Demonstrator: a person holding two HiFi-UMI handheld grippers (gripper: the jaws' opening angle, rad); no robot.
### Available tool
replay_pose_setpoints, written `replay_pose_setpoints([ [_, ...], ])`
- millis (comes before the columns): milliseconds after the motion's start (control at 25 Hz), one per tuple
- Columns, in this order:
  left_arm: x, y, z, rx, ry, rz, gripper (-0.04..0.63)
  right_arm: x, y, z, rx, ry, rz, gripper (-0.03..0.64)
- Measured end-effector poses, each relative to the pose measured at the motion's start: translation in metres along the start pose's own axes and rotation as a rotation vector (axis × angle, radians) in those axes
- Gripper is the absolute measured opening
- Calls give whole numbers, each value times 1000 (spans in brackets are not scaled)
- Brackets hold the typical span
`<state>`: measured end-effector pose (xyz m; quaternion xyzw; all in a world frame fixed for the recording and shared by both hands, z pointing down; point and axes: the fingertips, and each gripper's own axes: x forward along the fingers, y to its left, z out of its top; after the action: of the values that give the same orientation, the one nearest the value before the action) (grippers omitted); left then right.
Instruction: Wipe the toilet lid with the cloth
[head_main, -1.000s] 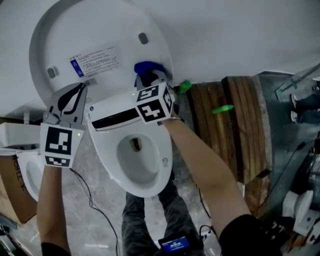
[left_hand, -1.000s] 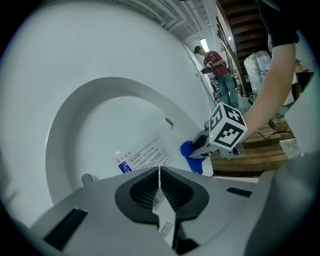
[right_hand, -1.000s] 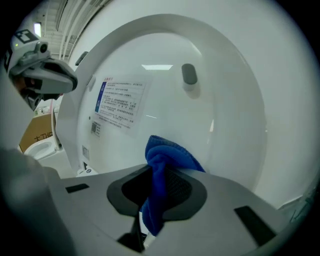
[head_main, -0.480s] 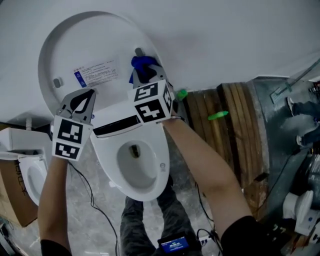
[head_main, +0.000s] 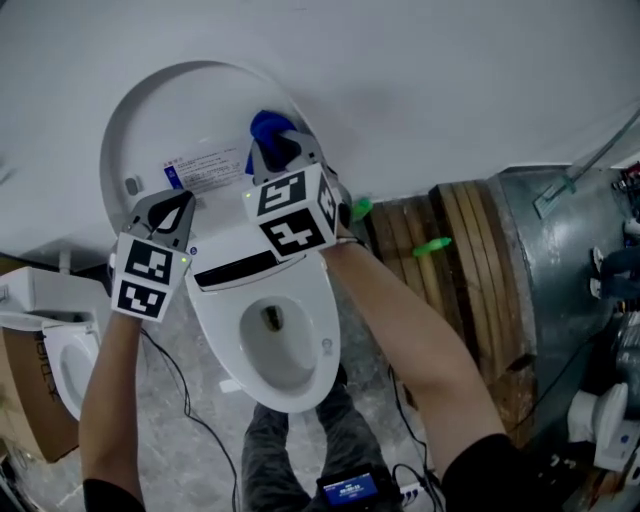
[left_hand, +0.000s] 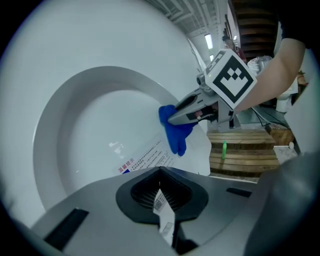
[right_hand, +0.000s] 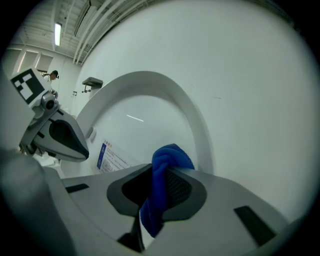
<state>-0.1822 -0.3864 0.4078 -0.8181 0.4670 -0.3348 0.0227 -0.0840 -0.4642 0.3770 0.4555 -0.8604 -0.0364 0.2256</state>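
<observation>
The white toilet lid (head_main: 190, 110) stands raised against the wall, with a printed label (head_main: 205, 170) on its inner face. My right gripper (head_main: 278, 150) is shut on a bunched blue cloth (head_main: 268, 128), which it holds against the lid's upper right edge. The right gripper view shows the cloth (right_hand: 167, 165) pinched between the jaws, with the lid (right_hand: 150, 100) arching ahead. My left gripper (head_main: 172, 205) is shut at the lid's lower left, below the label; a small white tag (left_hand: 162, 210) shows in its seam. From there I see the cloth (left_hand: 175, 132) and the right gripper (left_hand: 176, 117).
The open toilet bowl (head_main: 325, 345) lies below both arms. A wooden pallet (head_main: 470, 270) with a green object (head_main: 437, 244) lies to the right, beside a grey metal surface (head_main: 570, 260). Another white toilet (head_main: 50, 350) and a cardboard box (head_main: 25, 400) stand at the left.
My right gripper has moved the blue cloth up along the lid's right edge. The left gripper has stayed near the lid's lower left.
</observation>
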Motion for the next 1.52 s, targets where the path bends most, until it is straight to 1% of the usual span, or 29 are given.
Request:
replay_pose_setpoints([
  [160,-6,12,5,4,1,2,11,7,0,39,-3,-45,0,57],
  [320,-11,24,4,-14,1,11,11,19,18,65,-16,-75,26,57],
  [480,-9,28,-10,-57,10,11,11,30,41,74,-26,-103,47,57],
  [640,-4,23,-31,-88,31,8,11,39,72,72,-57,-129,99,57],
  [800,3,16,-50,-114,54,-5,11,49,105,51,-66,-103,173,57],
  [880,6,14,-60,-124,67,-8,11,54,118,37,-73,-94,196,57],
  [1160,22,6,-89,-184,110,-29,11,64,146,-8,-70,-62,270,57],
  [1320,33,-7,-106,-218,139,-50,11,68,162,-51,-86,7,328,57],
  [1520,51,-23,-115,-242,159,-70,11,71,166,-103,-75,104,371,57],
])
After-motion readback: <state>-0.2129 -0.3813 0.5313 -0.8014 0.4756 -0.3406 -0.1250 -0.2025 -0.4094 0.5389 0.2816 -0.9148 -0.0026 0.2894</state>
